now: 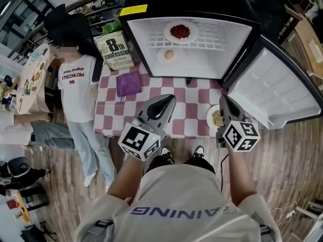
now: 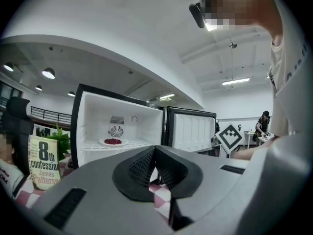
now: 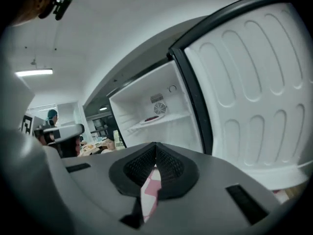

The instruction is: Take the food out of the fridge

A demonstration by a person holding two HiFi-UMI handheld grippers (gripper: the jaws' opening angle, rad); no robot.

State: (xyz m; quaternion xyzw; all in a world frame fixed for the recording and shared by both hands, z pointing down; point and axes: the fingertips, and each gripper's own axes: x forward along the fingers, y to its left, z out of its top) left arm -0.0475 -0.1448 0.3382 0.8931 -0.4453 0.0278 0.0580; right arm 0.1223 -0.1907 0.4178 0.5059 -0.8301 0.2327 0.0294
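Both claws clenched, empty: left gripper (image 1: 170,100), right gripper (image 1: 224,101), above checkered table (image 1: 194,110). Red food plate (image 1: 180,32) on fridge (image 1: 146,49) upper shelf; pale food plate (image 1: 169,55) below it, left; grain plate (image 1: 215,118) at table's right edge.

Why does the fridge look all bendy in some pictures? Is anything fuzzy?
Left gripper view: the wide lens bows the fridge and darkens the picture's corners. Right gripper view: the fridge door bulges the same way. Head view: evenly lit and sharp, with much less bending.
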